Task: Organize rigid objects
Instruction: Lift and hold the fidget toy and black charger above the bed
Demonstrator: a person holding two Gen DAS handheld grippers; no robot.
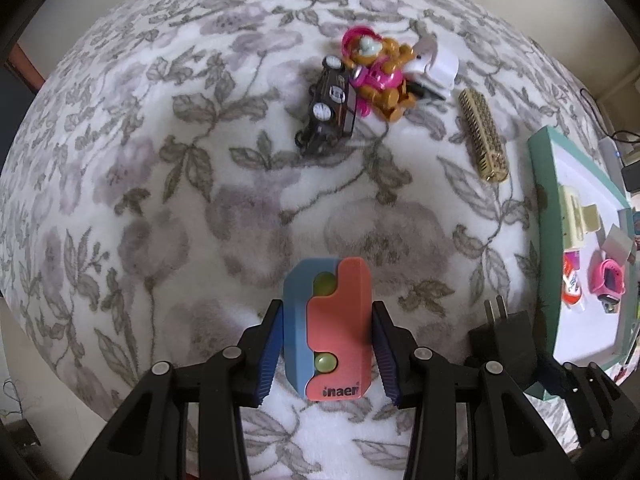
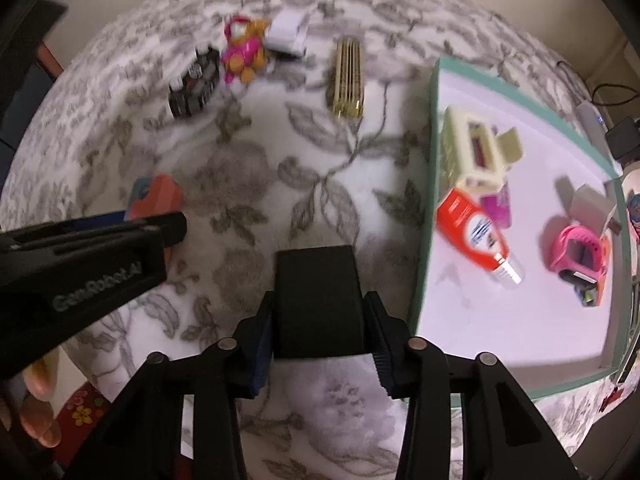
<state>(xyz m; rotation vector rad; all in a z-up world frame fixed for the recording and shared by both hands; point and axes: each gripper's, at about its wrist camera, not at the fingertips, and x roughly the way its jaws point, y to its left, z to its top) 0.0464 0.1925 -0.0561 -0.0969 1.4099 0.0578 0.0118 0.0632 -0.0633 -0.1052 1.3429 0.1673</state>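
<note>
The blue-and-coral block (image 1: 327, 328) sits between the fingers of my left gripper (image 1: 327, 350), upright on its end, lime buttons facing my camera; the left pad touches its blue side, while on the coral side I see a thin gap, so I cannot tell whether the grip is firm. My right gripper (image 2: 319, 344) is clamped on the black plug adapter (image 2: 319, 304), both pads pressed flat against its sides; in the left view the adapter (image 1: 502, 340) shows its two prongs pointing away from me.

I take the teal tray (image 2: 434, 128) as my landmark. The adapter hangs just beside its near left edge, over the floral blanket (image 1: 160, 160). The block is further left of the tray, past the adapter. Inside the tray I see a cream toy (image 2: 478, 148) against the left wall, a red-and-white bottle (image 2: 474, 234) lying just nearer to me, a magenta piece (image 2: 498, 204) between them, a pink watch (image 2: 576, 250) towards the right wall and a pale box (image 2: 590, 200) behind it.

Left of the tray's far corner lies a gold comb (image 1: 483, 136). Further left, well apart from the tray, are a white toy (image 1: 438, 64), an orange-and-pink figure (image 1: 380, 76) and a black toy car (image 1: 330, 108), touching one another in a cluster.
</note>
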